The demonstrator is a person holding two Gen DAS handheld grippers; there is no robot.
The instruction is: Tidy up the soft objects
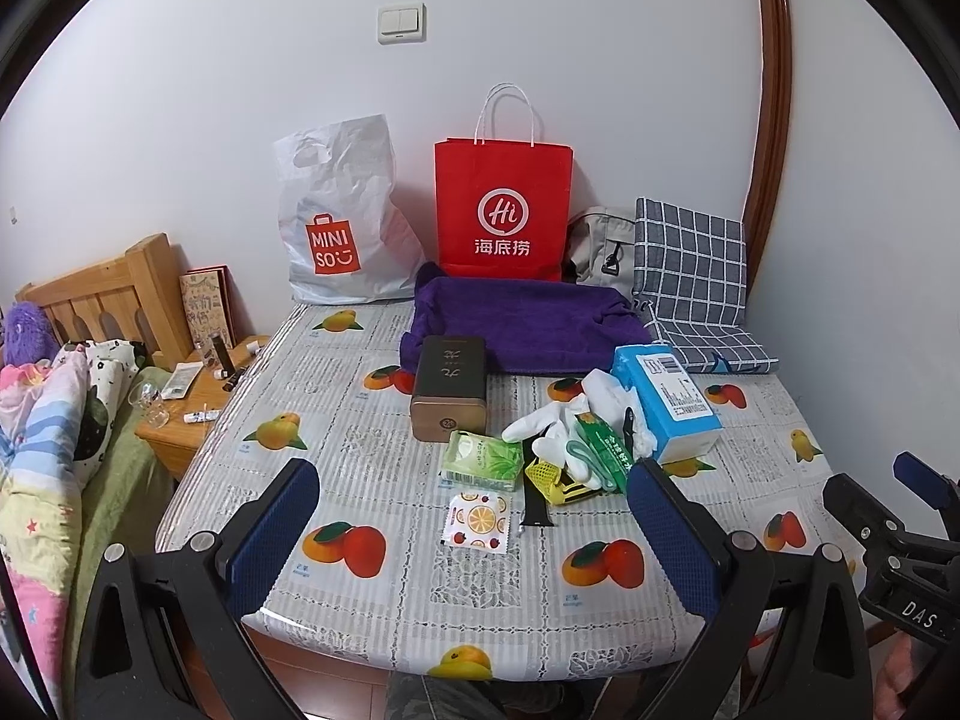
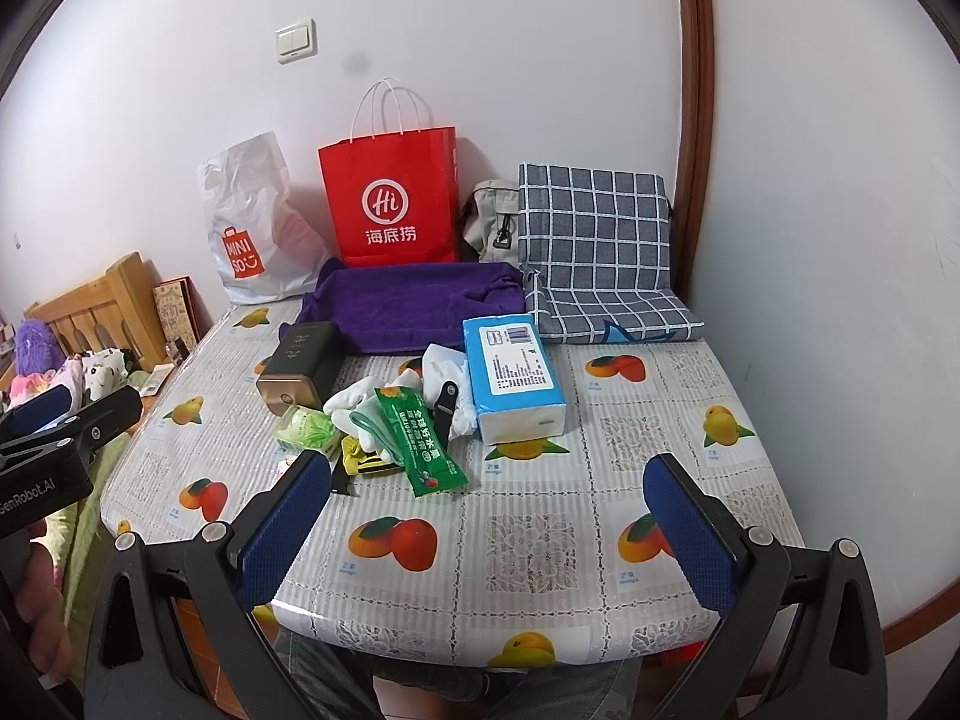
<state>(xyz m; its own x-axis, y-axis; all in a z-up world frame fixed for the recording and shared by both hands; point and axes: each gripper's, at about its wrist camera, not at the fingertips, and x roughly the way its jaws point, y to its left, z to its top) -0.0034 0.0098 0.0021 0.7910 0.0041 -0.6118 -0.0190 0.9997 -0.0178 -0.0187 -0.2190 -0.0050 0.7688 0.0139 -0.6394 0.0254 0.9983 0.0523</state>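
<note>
A white-walled room is shown, with a bed (image 1: 54, 420) at the left. A tabletop (image 1: 384, 438) is covered by a fruit-printed cloth. Against the wall are seen a red bag (image 1: 503, 204) printed "Hi 海底捞" and a white bag (image 1: 342, 222) printed "MINISO". A purple towel (image 1: 522, 324) lies before them, white gloves (image 1: 558, 420) mid-table. Left gripper (image 1: 474, 540) and right gripper (image 2: 486, 534) are held open, empty.
</note>
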